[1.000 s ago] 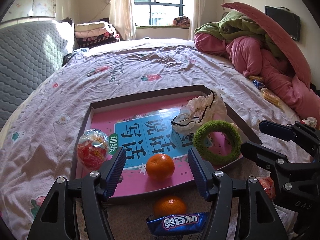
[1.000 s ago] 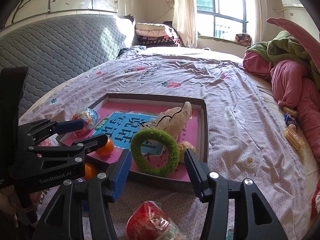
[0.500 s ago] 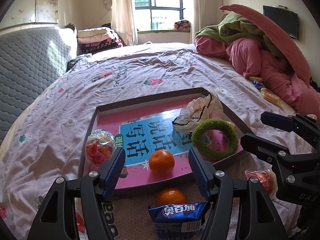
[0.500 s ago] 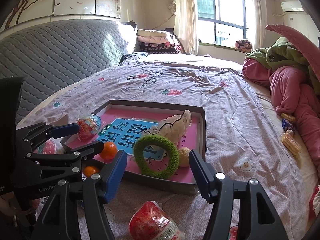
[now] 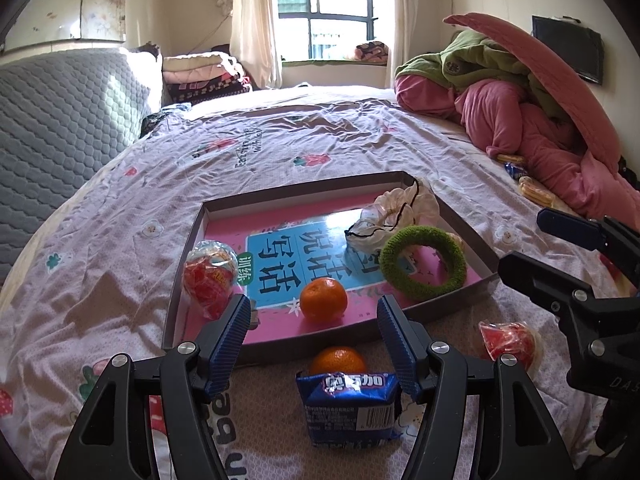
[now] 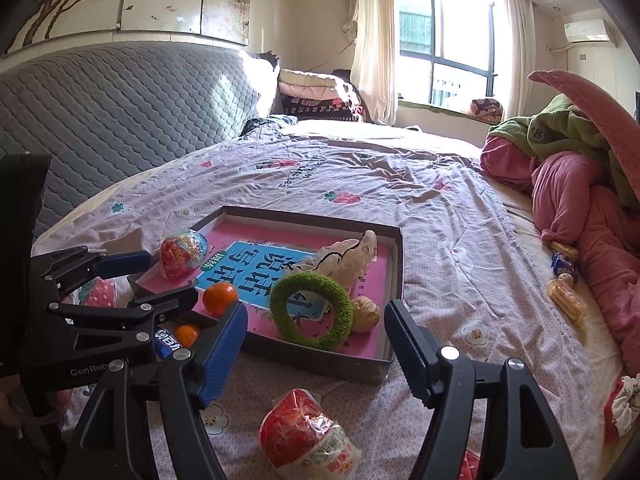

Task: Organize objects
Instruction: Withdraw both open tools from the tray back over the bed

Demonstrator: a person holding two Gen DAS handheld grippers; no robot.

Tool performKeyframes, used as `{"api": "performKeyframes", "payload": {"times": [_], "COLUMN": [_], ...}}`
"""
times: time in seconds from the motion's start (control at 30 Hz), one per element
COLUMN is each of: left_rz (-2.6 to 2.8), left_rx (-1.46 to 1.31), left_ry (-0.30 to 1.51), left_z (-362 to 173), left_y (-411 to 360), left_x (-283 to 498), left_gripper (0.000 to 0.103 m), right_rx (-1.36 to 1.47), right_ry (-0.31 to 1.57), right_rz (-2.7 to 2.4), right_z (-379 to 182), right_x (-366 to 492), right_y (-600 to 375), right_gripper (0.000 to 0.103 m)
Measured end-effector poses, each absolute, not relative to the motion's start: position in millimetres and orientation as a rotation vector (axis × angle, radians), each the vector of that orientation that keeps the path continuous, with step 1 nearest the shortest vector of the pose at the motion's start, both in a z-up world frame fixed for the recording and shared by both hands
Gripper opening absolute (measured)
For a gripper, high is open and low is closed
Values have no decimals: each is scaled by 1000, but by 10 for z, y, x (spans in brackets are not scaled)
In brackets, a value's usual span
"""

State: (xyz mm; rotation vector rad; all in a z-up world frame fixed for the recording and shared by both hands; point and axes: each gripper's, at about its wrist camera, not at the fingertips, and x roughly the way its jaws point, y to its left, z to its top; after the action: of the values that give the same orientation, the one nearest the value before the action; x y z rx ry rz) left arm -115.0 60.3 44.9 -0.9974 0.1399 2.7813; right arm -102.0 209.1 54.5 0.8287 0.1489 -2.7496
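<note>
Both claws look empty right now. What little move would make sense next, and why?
Probably ease the right gripper, its jaws opening with nothing between them, down onto the red snack packet. That packet lies on the bedsheet just ahead of it, outside the tray. The left gripper is open too.

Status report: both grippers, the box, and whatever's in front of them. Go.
Left gripper open, empty. Right gripper opening, empty. Box holds green ring, one orange. Blue snack pack, second orange outside.
</note>
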Motion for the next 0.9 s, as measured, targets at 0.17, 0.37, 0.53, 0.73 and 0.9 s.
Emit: {"api": "performKeyframes", "payload": {"times": [0.17, 0.37, 0.53, 0.73, 0.9], "left_rz": [2790, 2815, 2822, 2824, 2829], "left_rx": [-982, -974, -978, -985, -983], "left_ry": [137, 143, 132, 127, 103], "left_z": [480, 509, 500, 494, 502], "left_y": [609, 591, 552, 516, 494], "left_x": [-1082, -1027, -969, -892, -821], "left_gripper": [67, 67, 67, 67, 67], "right_rx": [787, 753, 737, 728, 719], "right_ry": [157, 170, 167, 182, 166], "right_rz": [-2760, -2769, -2767, -2774, -2780], "right_z": [593, 636, 649, 642, 649], "right_x": [-920, -846, -789, -709, -664], "right_y": [2106, 2112, 2128, 2158, 2189], "right_gripper": [73, 74, 75, 76, 76]}}
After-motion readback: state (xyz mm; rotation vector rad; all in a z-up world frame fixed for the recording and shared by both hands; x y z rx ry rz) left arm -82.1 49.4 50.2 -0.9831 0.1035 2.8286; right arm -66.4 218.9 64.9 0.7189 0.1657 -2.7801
